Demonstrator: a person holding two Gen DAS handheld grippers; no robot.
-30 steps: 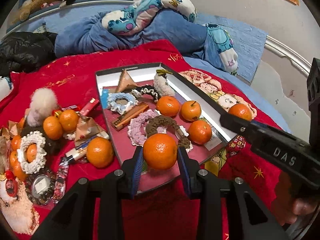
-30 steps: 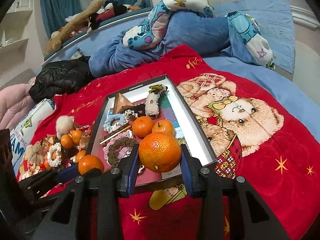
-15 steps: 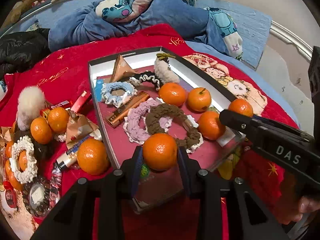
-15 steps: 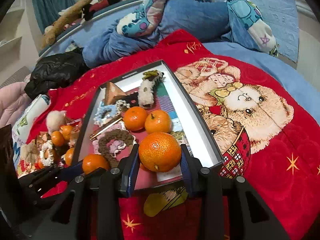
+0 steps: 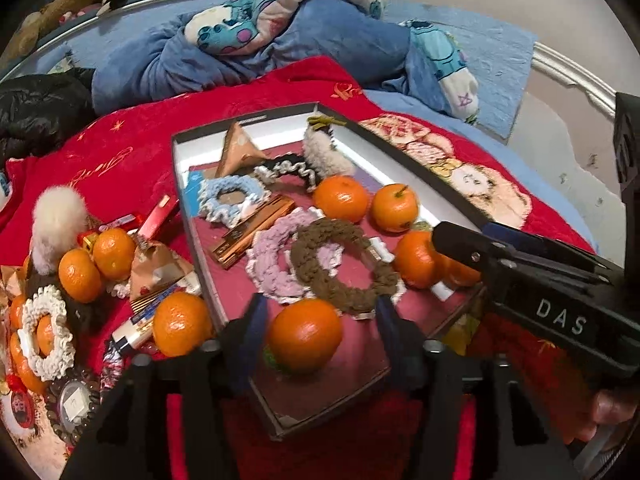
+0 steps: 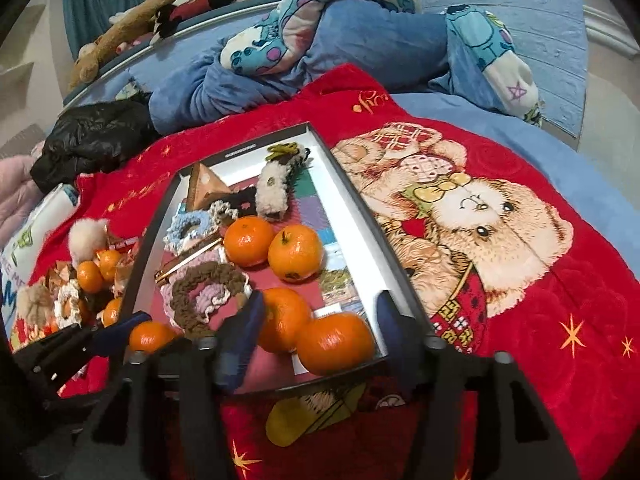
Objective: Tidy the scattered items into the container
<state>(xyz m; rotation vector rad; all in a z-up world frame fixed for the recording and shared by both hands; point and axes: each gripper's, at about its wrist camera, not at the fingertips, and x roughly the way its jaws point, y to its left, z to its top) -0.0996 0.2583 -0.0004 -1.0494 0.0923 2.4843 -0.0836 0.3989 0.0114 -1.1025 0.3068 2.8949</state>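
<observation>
A shallow black-rimmed box (image 5: 276,114) (image 6: 348,184) lies on the red blanket and holds scrunchies and several tangerines. My left gripper (image 5: 318,336) is open over the box's near end, and a tangerine (image 5: 305,339) lies loose on the box floor between its fingers. My right gripper (image 6: 320,334) is open too, and a tangerine (image 6: 335,342) rests in the box's near right corner beside another tangerine (image 6: 282,320). More tangerines (image 5: 182,324) and scrunchies (image 5: 42,332) lie scattered left of the box.
A red bear-print blanket (image 6: 520,280) covers the bed. Blue bedding and a patterned pillow (image 5: 280,28) are heaped behind the box. A black jacket (image 6: 96,136) lies at the back left. A fluffy pompom (image 5: 58,216) and small packets sit among the scattered items.
Both grippers have lowered toward the box and opened. Each has let go of its tangerine, which now rests on the box floor.
</observation>
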